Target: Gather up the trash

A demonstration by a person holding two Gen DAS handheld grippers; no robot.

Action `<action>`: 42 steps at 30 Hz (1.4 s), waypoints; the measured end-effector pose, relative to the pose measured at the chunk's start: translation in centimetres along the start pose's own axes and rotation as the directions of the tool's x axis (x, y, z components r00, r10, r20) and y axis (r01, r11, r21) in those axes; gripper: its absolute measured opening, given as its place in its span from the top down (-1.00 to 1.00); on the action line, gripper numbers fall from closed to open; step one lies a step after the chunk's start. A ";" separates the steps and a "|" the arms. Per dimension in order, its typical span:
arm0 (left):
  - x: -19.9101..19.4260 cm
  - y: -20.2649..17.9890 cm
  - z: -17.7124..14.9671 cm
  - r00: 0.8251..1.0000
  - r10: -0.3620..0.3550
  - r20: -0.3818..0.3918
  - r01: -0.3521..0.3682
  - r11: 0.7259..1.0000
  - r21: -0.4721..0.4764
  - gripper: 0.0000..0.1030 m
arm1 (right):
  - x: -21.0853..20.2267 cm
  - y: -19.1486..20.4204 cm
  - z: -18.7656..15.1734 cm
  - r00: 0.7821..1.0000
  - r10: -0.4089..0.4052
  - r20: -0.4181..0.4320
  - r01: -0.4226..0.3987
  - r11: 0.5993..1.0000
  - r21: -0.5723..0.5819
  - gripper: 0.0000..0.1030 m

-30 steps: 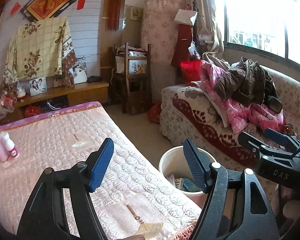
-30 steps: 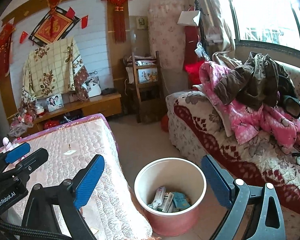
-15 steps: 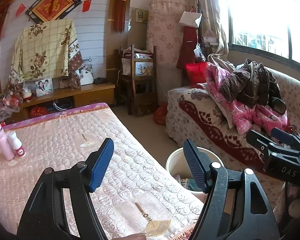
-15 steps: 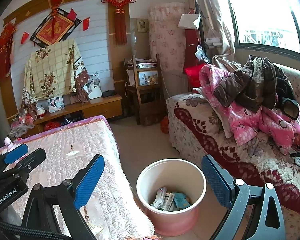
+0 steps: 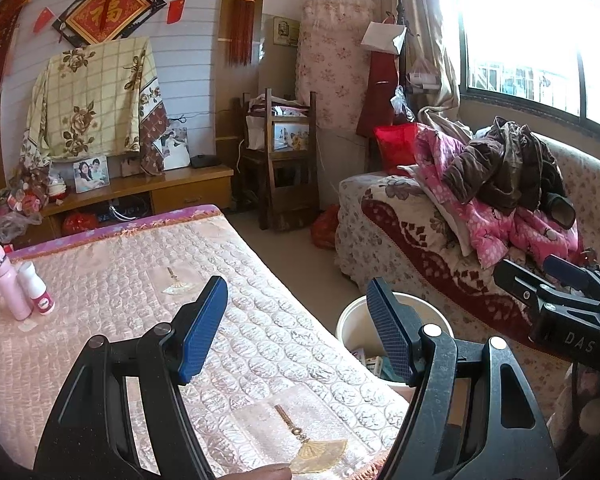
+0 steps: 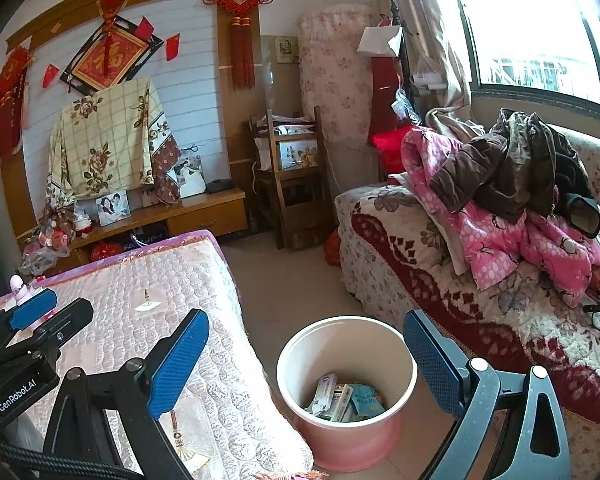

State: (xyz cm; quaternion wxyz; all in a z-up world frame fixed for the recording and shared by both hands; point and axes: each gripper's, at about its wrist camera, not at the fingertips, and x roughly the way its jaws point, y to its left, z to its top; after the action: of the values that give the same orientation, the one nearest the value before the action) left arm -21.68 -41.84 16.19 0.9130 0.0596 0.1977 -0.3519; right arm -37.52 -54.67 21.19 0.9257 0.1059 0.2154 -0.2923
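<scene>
A pink-and-white trash bin (image 6: pixel 346 392) stands on the floor between the covered table and the sofa; it holds several small boxes and wrappers (image 6: pixel 344 398). It also shows in the left wrist view (image 5: pixel 352 326), partly behind my finger. My left gripper (image 5: pixel 298 326) is open and empty above the table's near right corner. My right gripper (image 6: pixel 306 364) is open and empty, held above the bin. Each gripper appears at the edge of the other's view.
The table has a pink quilted cover (image 5: pixel 112 280) with two pink bottles (image 5: pixel 18 288) at its left. A sofa (image 6: pixel 460 288) with piled clothes (image 6: pixel 512 192) is to the right. A wooden chair (image 5: pixel 286 168) and a low cabinet (image 5: pixel 140 196) stand at the back.
Both cameras have risen and tilted a little, so the room sits lower in the frame. Both grippers stay open and empty.
</scene>
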 end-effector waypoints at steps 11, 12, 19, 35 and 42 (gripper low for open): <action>0.3 0.0 -0.1 1.000 0.003 -0.006 -0.003 1.000 -0.005 -0.38 | 0.7 -0.4 0.1 1.000 0.000 -0.009 0.000 1.000 0.002 -0.88; 0.2 0.0 -0.1 1.000 0.003 -0.006 -0.003 1.000 -0.005 -0.38 | 0.7 -0.5 0.1 1.000 -0.001 -0.009 0.001 1.000 0.002 -0.88; 0.4 0.1 -0.3 1.000 0.002 -0.010 -0.002 1.000 -0.003 -0.38 | 0.8 -0.7 0.0 1.000 -0.005 -0.008 0.005 1.000 0.004 -0.88; 0.4 0.3 -0.8 1.000 -0.003 -0.016 0.003 1.000 -0.001 -0.38 | 0.9 -0.9 -0.2 1.000 -0.011 -0.015 0.011 1.000 0.008 -0.88; 0.7 0.5 -1.4 1.000 -0.007 -0.021 0.007 1.000 -0.003 -0.38 | 1.2 -0.9 -0.4 1.000 -0.010 -0.020 0.010 1.000 0.007 -0.88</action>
State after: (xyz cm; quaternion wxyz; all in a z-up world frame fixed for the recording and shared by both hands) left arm -21.34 -41.57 14.66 0.9098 0.0612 0.2079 -0.3540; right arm -37.30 -55.86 20.24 0.9216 0.1113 0.2243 -0.2965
